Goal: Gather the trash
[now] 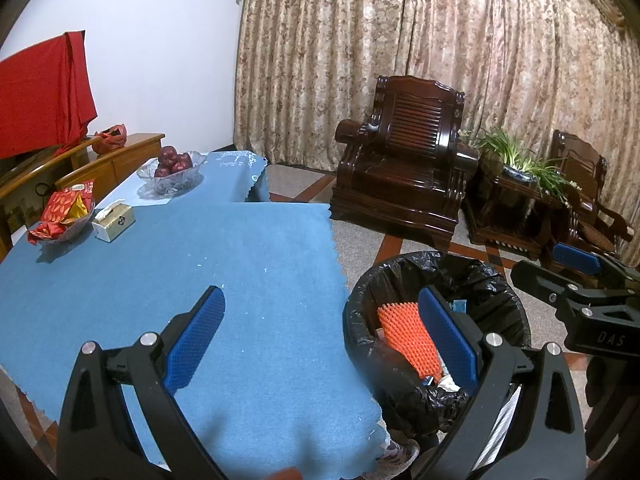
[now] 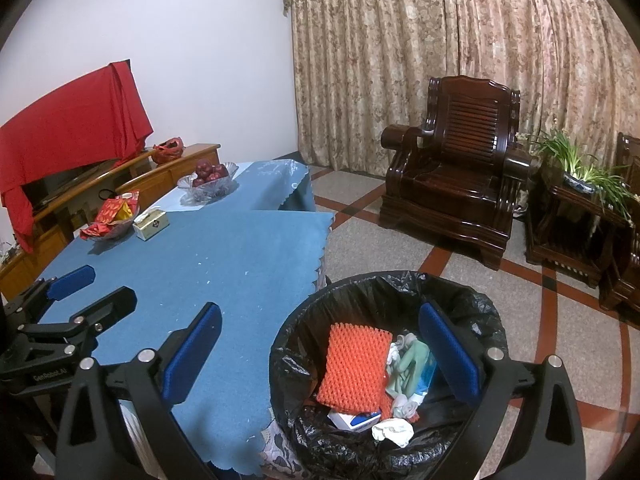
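A trash bin with a black liner [image 2: 472, 300] [image 1: 408, 272] stands on the floor by the table's right edge. Inside lie an orange foam net [image 2: 354, 364] [image 1: 408, 338], a pale green wrapper [image 2: 410, 362], a white and blue box [image 2: 354, 420] and crumpled white paper [image 2: 392, 432]. My left gripper [image 1: 322, 344] is open and empty, above the table's near right corner. My right gripper [image 2: 320, 356] is open and empty, above the bin's left rim. Each gripper shows in the other's view: the right [image 1: 576, 276], the left [image 2: 86, 290].
The table has a blue cloth [image 1: 192, 264] [image 2: 224, 264]. On its far left are a glass dish of red snack packets [image 1: 64, 212] [image 2: 114, 216], a tissue box [image 1: 114, 222] [image 2: 151, 224] and a glass bowl of red fruit [image 1: 173, 168] [image 2: 209, 180]. Dark wooden armchair [image 2: 456, 192] and plant stand [image 2: 576, 216] stand beyond.
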The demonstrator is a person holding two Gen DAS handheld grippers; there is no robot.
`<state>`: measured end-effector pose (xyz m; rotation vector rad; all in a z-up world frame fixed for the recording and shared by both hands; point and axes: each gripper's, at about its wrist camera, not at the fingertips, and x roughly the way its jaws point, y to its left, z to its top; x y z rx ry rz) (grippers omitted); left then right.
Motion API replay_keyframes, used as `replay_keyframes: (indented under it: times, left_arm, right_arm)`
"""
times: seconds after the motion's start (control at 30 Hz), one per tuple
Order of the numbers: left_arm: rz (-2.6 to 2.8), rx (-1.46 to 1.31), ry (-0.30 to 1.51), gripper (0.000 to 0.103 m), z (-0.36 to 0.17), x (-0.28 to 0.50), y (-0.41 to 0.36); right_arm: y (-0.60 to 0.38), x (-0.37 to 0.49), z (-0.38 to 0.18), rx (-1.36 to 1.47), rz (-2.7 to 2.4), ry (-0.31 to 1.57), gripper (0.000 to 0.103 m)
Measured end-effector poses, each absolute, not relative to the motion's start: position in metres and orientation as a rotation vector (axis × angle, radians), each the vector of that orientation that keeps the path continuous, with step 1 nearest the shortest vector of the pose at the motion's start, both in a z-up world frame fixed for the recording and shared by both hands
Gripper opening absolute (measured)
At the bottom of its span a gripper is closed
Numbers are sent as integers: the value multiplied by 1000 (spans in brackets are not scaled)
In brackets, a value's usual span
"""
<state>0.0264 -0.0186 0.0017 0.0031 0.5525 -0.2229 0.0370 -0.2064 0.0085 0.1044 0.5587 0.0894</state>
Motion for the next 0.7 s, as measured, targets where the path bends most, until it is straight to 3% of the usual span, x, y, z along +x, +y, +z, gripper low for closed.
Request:
replay_keyframes:
  times: [0.7]
  left_arm:
    - [-223, 5, 554, 95, 3, 27, -20]
  right_arm:
    - [-203, 35, 10, 105, 89, 565, 97]
